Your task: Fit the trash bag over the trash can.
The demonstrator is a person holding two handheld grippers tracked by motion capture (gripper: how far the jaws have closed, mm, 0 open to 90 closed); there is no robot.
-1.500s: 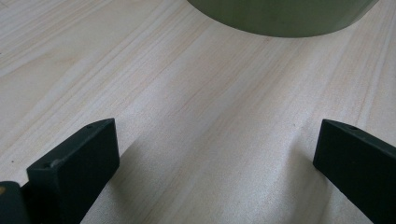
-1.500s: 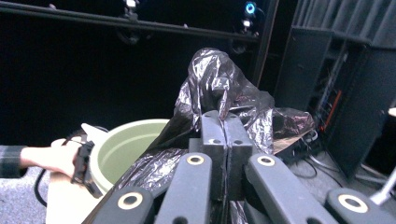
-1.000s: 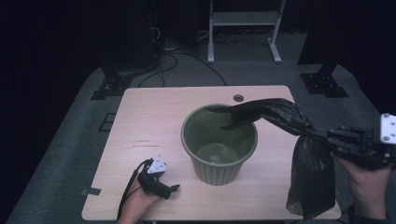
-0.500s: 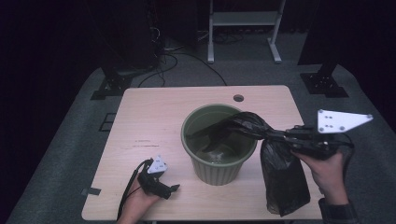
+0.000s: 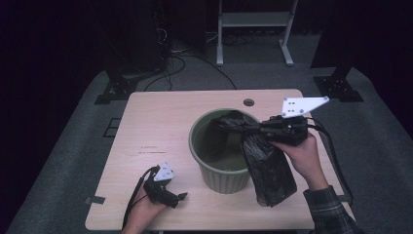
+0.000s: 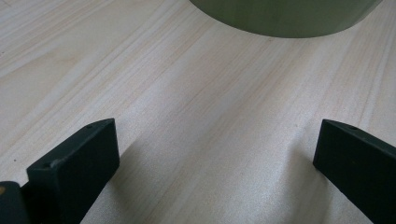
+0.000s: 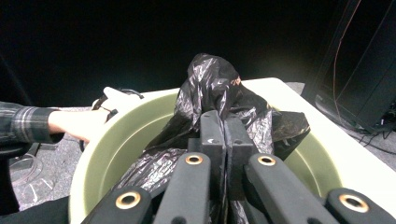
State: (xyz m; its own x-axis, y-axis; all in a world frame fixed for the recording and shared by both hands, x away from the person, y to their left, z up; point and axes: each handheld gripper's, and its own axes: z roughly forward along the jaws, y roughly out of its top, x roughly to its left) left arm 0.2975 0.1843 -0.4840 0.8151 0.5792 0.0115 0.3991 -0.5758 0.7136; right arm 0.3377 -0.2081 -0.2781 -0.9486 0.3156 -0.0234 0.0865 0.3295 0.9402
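Right gripper [image 5: 229, 126] fingers pinching black bag [image 5: 268, 165] over bin [image 5: 221, 175], left gripper [image 5: 182, 196] fingers spread.

Bare table [image 5: 160, 126] left of bin [image 5: 219, 175]

A wooden table [image 5: 160, 126] stands on grey carpet [image 5: 73, 161].

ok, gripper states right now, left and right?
Left gripper: open, empty, jaws resting on the table.
Right gripper: shut on the black bag over the green bin.
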